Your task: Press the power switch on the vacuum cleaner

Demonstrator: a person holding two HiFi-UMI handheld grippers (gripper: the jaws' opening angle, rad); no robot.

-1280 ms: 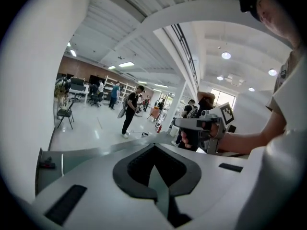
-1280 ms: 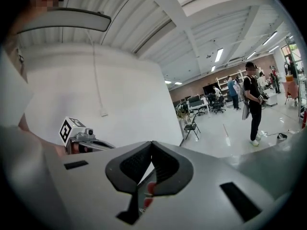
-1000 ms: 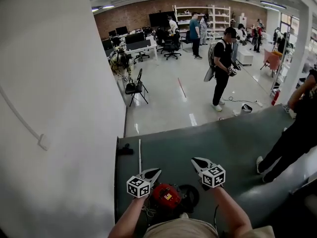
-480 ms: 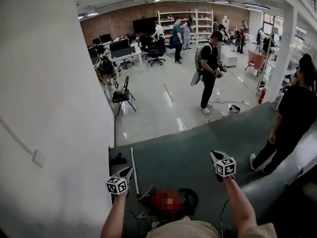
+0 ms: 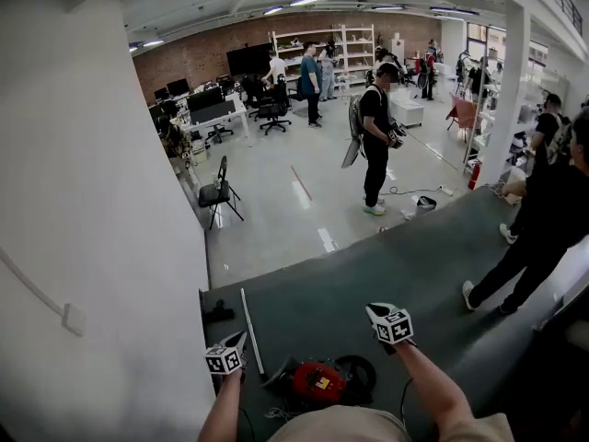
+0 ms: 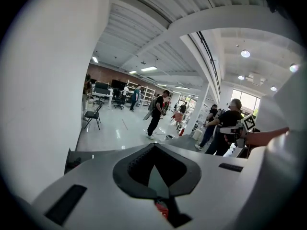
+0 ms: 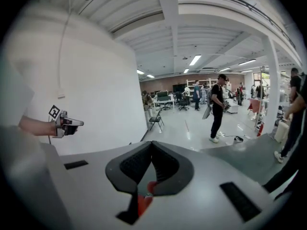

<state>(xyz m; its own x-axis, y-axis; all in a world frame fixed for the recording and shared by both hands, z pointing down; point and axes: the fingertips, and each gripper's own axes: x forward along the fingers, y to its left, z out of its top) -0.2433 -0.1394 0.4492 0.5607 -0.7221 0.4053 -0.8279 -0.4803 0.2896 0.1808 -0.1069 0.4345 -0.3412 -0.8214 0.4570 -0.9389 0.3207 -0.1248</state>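
Head view: the vacuum [image 5: 317, 382] is seen at the bottom middle of the frame, on the dark table [image 5: 414, 265], close to the near edge. Half a second ago it was smeared by blur; now its red body is shown sharply.

Since that frame the right gripper [image 5: 373, 309] has been brought down and to the left. It was well apart from the vacuum, to the upper right, and is now held near it, just above the black round part. The left gripper [image 5: 243, 337] has been kept in much the same place, left of the vacuum and apart from it, beside a thin white rod [image 5: 250, 334] that lies on the table. A second earlier both grippers were set closer in over the red body.

The vacuum's long axis is laid roughly left to right across the frame. A black round part is at its right end and a dark narrower part at its left. The switch cannot be made out.

In each gripper view the fingers are seen brought together at their tips, with nothing clamped between them; only a patch of red shows through the hollow behind the tips.

Several people are seen in the upper half of the frame, one [image 5: 373, 145] near the middle.
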